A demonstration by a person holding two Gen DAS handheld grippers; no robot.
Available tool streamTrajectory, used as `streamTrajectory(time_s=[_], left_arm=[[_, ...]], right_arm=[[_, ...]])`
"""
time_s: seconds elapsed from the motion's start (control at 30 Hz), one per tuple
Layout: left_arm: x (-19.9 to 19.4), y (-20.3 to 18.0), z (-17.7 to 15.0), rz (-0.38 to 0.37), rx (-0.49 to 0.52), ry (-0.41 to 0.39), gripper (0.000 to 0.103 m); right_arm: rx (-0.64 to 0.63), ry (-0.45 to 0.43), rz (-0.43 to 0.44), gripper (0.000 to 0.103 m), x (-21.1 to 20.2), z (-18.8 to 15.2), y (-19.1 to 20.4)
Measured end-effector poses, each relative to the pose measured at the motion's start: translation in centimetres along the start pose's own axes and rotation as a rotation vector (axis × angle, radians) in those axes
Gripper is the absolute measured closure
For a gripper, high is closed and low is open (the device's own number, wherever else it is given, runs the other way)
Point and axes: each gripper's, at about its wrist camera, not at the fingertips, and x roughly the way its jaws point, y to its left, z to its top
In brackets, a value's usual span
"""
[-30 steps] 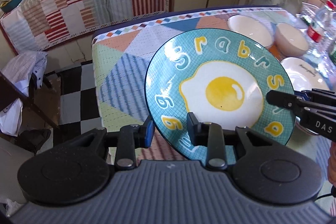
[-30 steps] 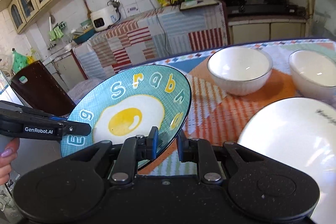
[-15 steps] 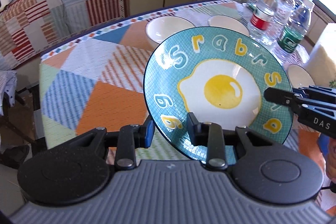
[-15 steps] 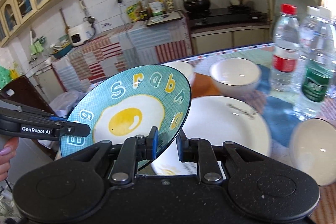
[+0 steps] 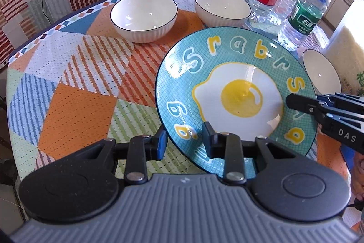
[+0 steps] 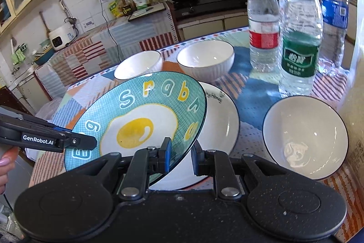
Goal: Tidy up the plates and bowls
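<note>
Plate-wise we're mid-carry, I'd say. Bottom of both wrist views: the left claw (image 5: 184,140) and the right claw (image 6: 180,155) each pinch the rim of the teal egg plate (image 5: 236,92) from opposite sides, so it hangs tilted in the air between them, well off the table (image 5: 75,92). In the right view the plate's lower right edge sits just over a white plate (image 6: 219,120) lying flat on the cloth, centre of the frame. My guess is that's where it's headed, stacked on top, though it isn't touching yet as far as I can tell.

Just right of that, lower right of the right view, there's a loose white bowl (image 6: 304,138) on its own. Further back, middle of the frame, two more white bowls (image 6: 206,62) stand side by side, not nested. Three water bottles (image 6: 299,38) stand at the upper right, next to the bowls.

So done: basically nothing I can see finished. Left: set the egg plate down on the white one, then gather and nest all three bowls. Early days.
</note>
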Motion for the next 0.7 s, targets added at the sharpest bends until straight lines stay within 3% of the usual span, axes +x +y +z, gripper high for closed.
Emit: streamTrajectory(time_s=[0.4,0.7], left_arm=[[2.3,-0.6,2.1,0.009,0.005,0.082,0.073],[3.7,-0.9,3.3,0.010,-0.033,0.175,0.073]], right_arm=[[0.047,0.063,-0.030,0.080,2.0,0.5,-1.3],[-0.020,0.129,-0.148,0.077,2.7,1.7,-0.2]])
